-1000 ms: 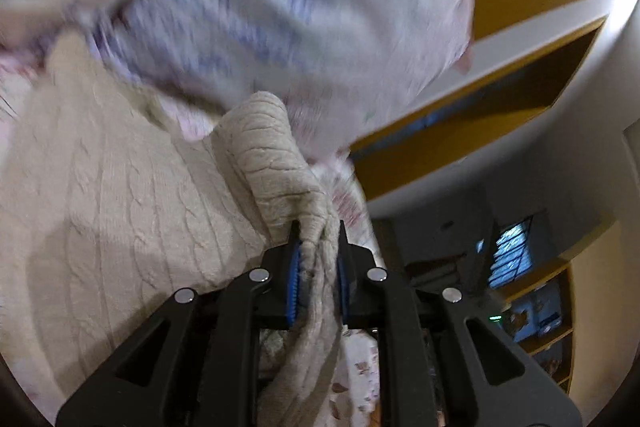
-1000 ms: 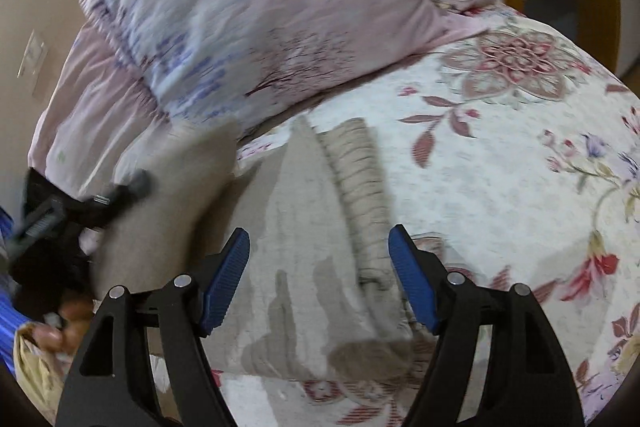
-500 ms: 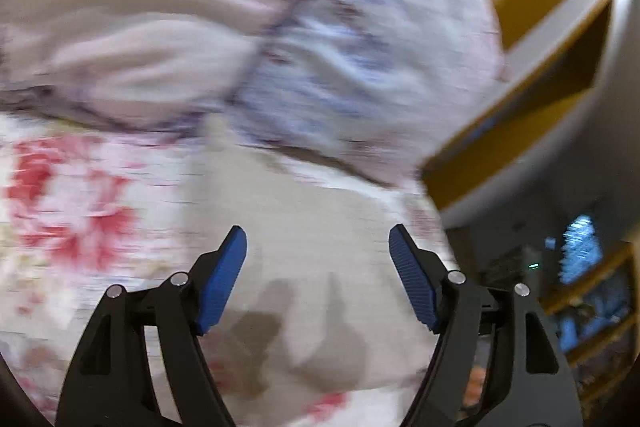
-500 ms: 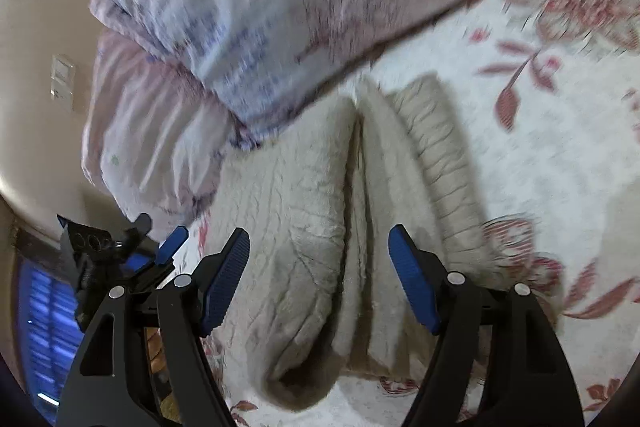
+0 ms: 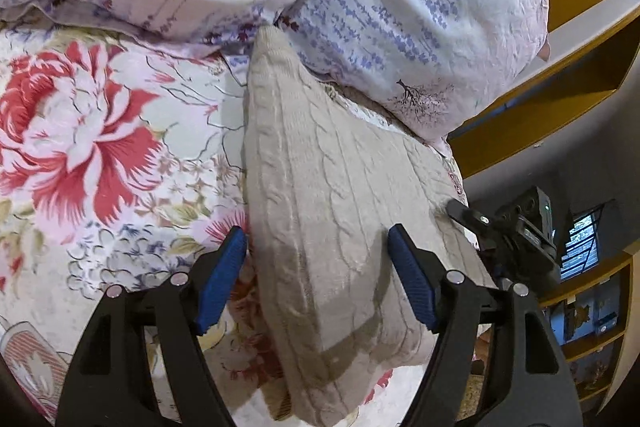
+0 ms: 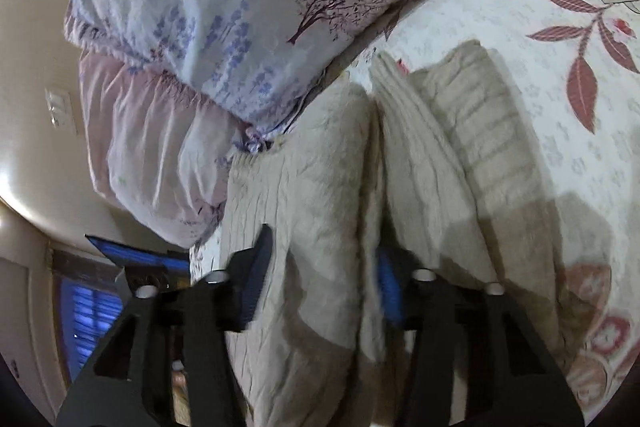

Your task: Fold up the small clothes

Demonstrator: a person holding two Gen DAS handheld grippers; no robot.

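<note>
A bed covered by a white sheet printed with large red and pink flowers (image 5: 92,131) fills most of both views, and it carries everything else. At its head lie two plump pillows in pale pink and blue cotton with purple sprig prints (image 5: 400,11), one partly over the other. Just below them, its top edge touching the nearer pillow, lies the beige cable-knit sweater (image 5: 340,195), partly folded: in the right wrist view its sides are turned inward into thick ridges that meet along a central seam (image 6: 374,163).

The step in hand appears to be a further fold of that narrowed sweater. The left tool (image 5: 318,279) stands wide over the sweater's near left edge, pressing nothing. The right tool (image 6: 320,283) is closing with a ridge of knit between its blue pads; whether the pads press yet is unclear through the blur.

The next move likely calls for both tools to pinch the near hem firmly, through all layers, then lift and carry it toward the pillows without letting the tucked sides spill open.
</note>
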